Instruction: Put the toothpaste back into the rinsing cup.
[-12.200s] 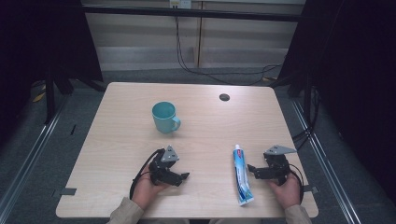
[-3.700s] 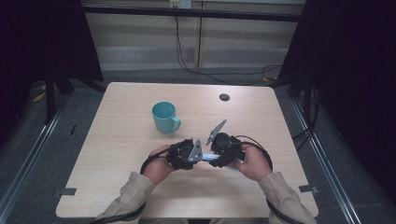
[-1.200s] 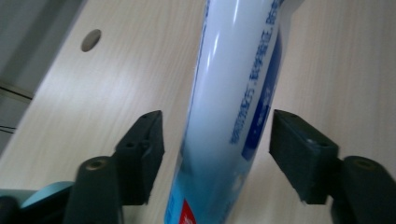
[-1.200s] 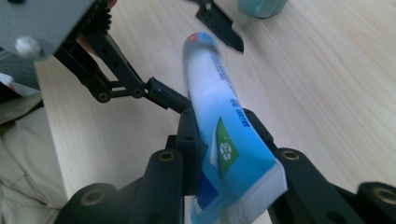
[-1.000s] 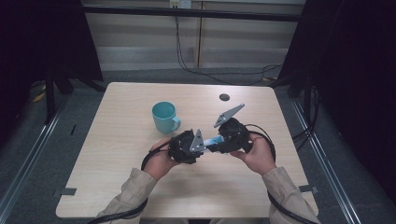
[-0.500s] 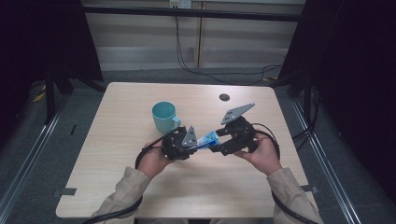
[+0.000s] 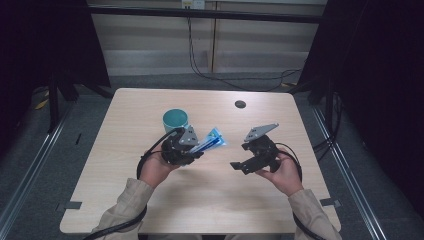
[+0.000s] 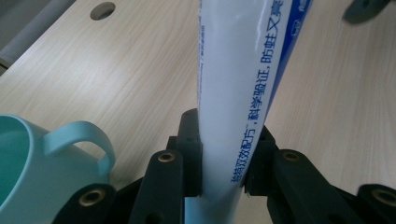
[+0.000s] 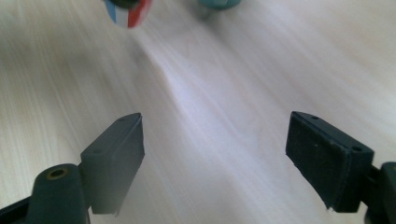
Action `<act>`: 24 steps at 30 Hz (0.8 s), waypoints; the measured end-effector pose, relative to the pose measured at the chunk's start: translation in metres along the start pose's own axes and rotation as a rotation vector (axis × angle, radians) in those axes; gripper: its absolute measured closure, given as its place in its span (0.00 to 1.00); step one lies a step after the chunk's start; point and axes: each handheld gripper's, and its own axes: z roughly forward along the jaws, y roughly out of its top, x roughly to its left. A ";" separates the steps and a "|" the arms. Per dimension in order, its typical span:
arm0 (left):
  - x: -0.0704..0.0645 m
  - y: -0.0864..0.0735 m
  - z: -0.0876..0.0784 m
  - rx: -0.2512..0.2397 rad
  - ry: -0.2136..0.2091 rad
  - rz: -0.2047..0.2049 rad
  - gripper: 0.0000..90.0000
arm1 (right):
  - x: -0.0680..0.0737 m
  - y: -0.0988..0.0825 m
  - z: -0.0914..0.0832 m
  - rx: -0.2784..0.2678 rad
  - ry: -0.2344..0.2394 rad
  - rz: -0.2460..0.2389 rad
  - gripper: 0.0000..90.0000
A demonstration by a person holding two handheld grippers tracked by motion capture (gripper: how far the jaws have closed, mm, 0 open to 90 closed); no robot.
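Observation:
A white and blue toothpaste tube (image 7: pixel 211 139) points up and to the right above the table's middle, and my left gripper (image 7: pixel 196 149) is shut on its lower part. In the left gripper view the tube (image 8: pixel 243 70) rises between the two pressed black jaws of my left gripper (image 8: pixel 223 156). A teal mug (image 7: pixel 175 120) stands just behind that hand, and the mug (image 8: pixel 28 163) appears at the lower left there. My right gripper (image 7: pixel 239 166) hovers to the right, apart from the tube. Its jaws (image 9: pixel 215 154) have just been opening, with nothing between them.
A dark round hole (image 7: pixel 240 104) sits in the wooden table (image 7: pixel 150 210) near its far edge. Black cables trail from both grippers toward the person's sleeves. Dark frames and floor rails flank the table on both sides.
My right gripper has let go of the tube, opened wide and drawn away to the right and downward. My left gripper has kept the tube and shifted slightly left.

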 end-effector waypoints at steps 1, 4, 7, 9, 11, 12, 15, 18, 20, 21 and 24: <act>0.002 0.000 -0.002 -0.007 0.001 -0.015 0.82 | 0.000 -0.004 0.004 0.005 -0.007 0.006 0.21; 0.004 0.000 -0.004 -0.009 -0.003 -0.021 0.82 | -0.001 -0.015 0.014 0.019 -0.020 0.006 0.21; 0.005 0.000 -0.006 -0.008 0.000 -0.025 0.82 | -0.001 -0.023 0.021 0.038 -0.022 0.024 0.22; 0.007 0.000 -0.008 -0.019 -0.002 -0.036 0.82 | -0.002 -0.031 0.027 0.024 -0.039 0.029 0.21; 0.009 0.001 -0.010 -0.025 -0.002 -0.044 0.82 | -0.003 -0.037 0.031 0.030 -0.047 0.044 0.21; 0.010 0.001 -0.011 -0.026 -0.001 -0.049 0.82 | -0.002 -0.042 0.034 0.010 -0.062 0.046 0.21; 0.011 0.001 -0.010 -0.025 0.000 -0.056 0.82 | -0.002 -0.049 0.040 0.013 -0.071 0.059 0.22; 0.013 0.001 -0.009 -0.029 0.001 -0.069 0.82 | -0.002 -0.055 0.043 0.020 -0.057 0.054 0.21; 0.014 0.001 -0.009 -0.033 0.002 -0.073 0.82 | -0.002 -0.059 0.045 0.027 -0.065 0.045 0.21; 0.014 0.001 -0.009 -0.038 0.001 -0.085 0.82 | -0.001 -0.060 0.046 0.021 -0.082 0.041 0.21; 0.016 0.001 -0.010 -0.040 0.000 -0.092 0.82 | -0.001 -0.066 0.047 0.018 -0.081 0.043 0.21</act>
